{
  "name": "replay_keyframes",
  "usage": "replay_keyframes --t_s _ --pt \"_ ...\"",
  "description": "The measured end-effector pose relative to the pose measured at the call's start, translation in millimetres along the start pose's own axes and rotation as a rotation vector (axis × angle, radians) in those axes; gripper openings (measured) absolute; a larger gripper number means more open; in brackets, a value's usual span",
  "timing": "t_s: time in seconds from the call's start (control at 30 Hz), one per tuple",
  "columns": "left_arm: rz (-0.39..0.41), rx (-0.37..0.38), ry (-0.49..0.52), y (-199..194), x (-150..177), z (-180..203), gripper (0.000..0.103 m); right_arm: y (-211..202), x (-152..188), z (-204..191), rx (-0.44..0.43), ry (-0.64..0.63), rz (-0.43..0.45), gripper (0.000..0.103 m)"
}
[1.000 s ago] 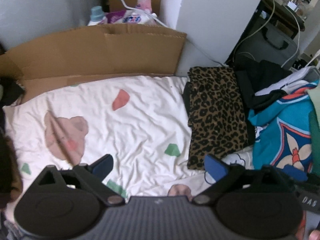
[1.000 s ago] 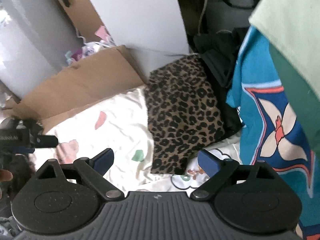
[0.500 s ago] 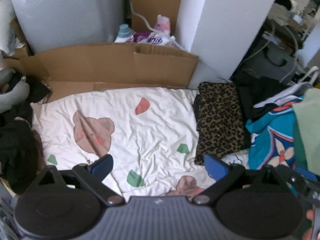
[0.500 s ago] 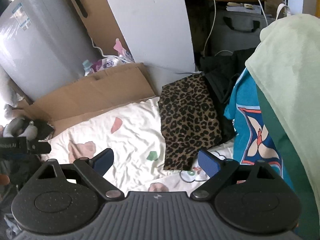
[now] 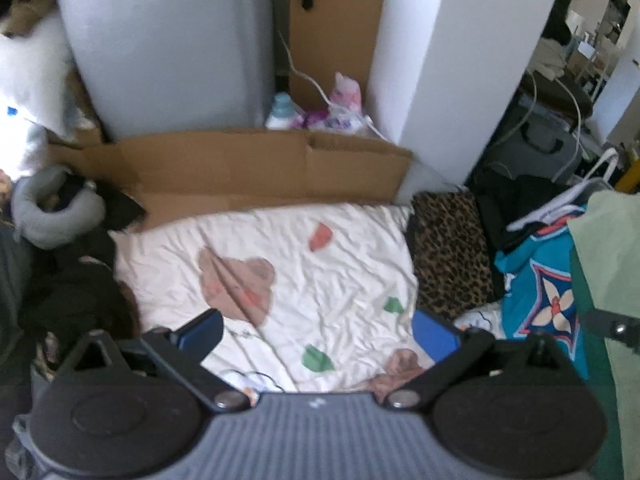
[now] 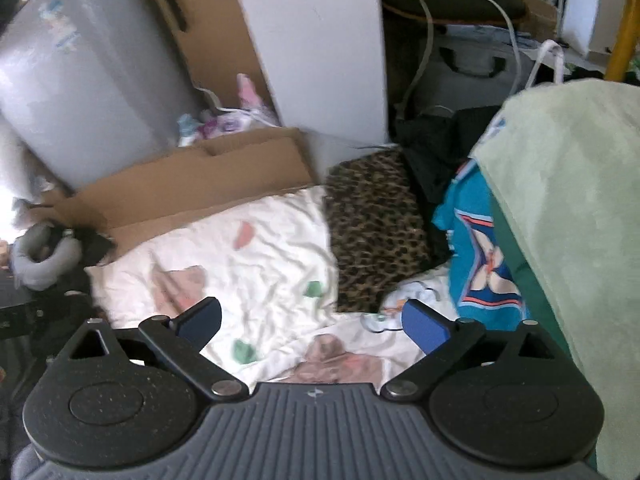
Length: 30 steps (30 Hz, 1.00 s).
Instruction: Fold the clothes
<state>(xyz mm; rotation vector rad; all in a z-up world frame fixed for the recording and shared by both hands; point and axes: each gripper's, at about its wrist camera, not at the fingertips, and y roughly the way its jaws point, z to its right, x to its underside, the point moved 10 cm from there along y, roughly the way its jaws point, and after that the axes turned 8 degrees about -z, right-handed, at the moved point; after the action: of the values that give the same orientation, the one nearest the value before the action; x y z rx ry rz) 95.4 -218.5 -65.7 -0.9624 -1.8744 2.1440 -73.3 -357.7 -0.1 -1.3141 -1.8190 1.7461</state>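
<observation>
The white printed sheet [image 5: 320,272] covers the working surface, wrinkled and bare in its middle, with a flattened cardboard box [image 5: 248,168] propped along its far edge and a grey panel and white wall behind. At the sheet's right edge lies the leopard-print garment [image 5: 448,256], flat and apparently folded, and beside it a heap of clothes: a teal patterned piece [image 5: 540,292] and a pale green garment [image 6: 568,208] draped high. The left gripper [image 5: 316,328] and right gripper [image 6: 310,318] both hover above the sheet, jaws wide and holding nothing. The sensible move, I judge, is drawing one piece (likely the green one) onto the bare middle before spreading it.
</observation>
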Motion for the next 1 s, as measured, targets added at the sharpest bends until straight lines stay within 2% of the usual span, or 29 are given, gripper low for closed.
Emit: replay_keyframes --t_s 0.03,0.23,0.4,0.67,0.83,1.0 --pt "0.019 -0.007 0.003 -8.6 0.6 -5.6 0.102 -6.4 0.1 -6.6 -0.01 -0.002 0.0 0.1" --pt "0.02 -0.024 -0.01 -33.6 16.1 -37.9 0.102 -43.9 0.9 -46.5 -0.068 -0.012 0.001 0.102" --pt "0.016 -0.041 -0.045 -40.8 24.6 -67.7 0.102 -46.6 1.9 -88.8 -0.083 -0.064 -0.035 0.102" --pt "0.009 -0.058 -0.111 -50.6 36.8 -115.5 0.102 -51.6 -9.3 -157.6 -0.116 -0.141 -0.035 0.102" --pt "0.044 -0.065 -0.105 -67.2 44.1 -137.1 0.102 -52.7 -5.2 -178.2 -0.126 -0.169 -0.032 0.102" --pt "0.089 -0.055 -0.1 -81.0 48.1 -145.8 0.102 -60.1 7.2 -180.8 -0.114 -0.211 0.008 0.102"
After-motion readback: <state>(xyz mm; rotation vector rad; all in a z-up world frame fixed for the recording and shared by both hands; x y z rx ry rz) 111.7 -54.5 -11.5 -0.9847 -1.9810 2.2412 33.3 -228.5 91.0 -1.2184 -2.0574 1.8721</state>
